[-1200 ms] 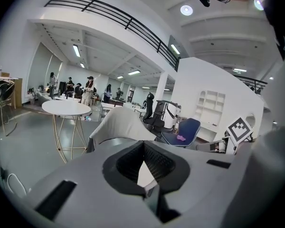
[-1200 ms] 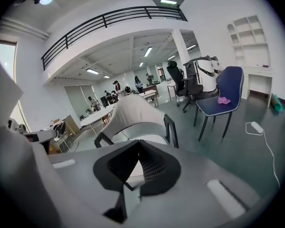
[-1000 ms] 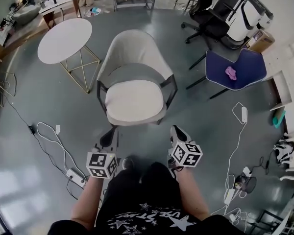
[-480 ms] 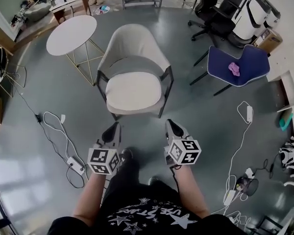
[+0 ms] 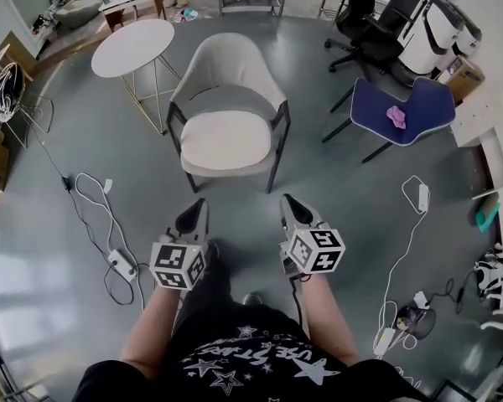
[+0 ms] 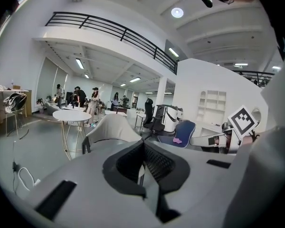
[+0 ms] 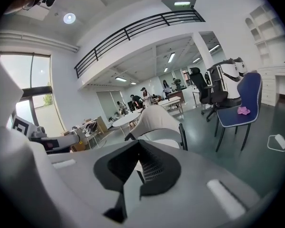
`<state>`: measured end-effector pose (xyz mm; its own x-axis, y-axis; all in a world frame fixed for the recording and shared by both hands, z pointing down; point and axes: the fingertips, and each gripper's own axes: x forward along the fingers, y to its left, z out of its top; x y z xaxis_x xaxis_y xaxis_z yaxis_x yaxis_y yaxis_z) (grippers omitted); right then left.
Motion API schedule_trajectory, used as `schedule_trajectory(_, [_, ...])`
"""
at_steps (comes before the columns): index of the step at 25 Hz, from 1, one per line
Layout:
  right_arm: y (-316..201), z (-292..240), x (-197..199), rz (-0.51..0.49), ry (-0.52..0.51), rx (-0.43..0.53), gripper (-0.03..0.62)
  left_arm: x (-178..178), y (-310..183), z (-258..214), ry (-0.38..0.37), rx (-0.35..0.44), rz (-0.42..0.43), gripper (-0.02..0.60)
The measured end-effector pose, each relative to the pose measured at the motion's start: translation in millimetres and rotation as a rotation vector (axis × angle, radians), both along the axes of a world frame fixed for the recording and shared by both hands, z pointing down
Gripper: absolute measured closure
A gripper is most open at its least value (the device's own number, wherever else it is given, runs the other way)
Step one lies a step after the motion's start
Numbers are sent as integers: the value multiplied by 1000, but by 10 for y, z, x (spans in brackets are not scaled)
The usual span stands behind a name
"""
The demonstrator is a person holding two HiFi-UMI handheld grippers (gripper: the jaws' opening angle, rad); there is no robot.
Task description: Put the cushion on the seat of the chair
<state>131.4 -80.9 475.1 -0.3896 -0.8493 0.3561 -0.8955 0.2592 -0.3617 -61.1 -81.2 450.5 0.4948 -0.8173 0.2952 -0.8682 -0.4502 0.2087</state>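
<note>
A power strip (image 5: 121,265) lay on the grey floor (image 5: 50,166) at the left. Just right of it the left tongs (image 5: 196,210) were clenched on nothing, pointing toward the chair (image 5: 228,64). The pale cushion (image 5: 226,139) lay flat on that chair's seat, well apart from both tongs; the right tongs (image 5: 290,205) were likewise clenched and empty, and farther right a pink thing (image 5: 395,116) lay on a blue chair (image 5: 419,99).
</note>
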Motion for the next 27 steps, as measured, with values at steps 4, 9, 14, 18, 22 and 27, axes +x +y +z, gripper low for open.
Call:
schedule_trajectory(4, [299,-84,37,-31,-33,23,591,89,292,-128,8,30,-2,574])
schedule_trajectory(9, [683,-137,63,-56,-23,26,591,158,662,-257,20,58,-7,574])
schedule_trajectory(14, [1006,-211,125,-78,-10,39,591,212,1011,-340,27,78,-28,574])
schedule_trajectory(18, [1185,-280,95,-107,7,58,591,216,1214,-450,37,115,-45,574])
schedule_trajectory(22, [1317,-344,68,-139,22,74,591,252,1385,-596,49,155,-59,574])
schedule_trajectory(27, [1459,-373,9,-154,21,82,591,244,1565,-679,33,190,-65,574])
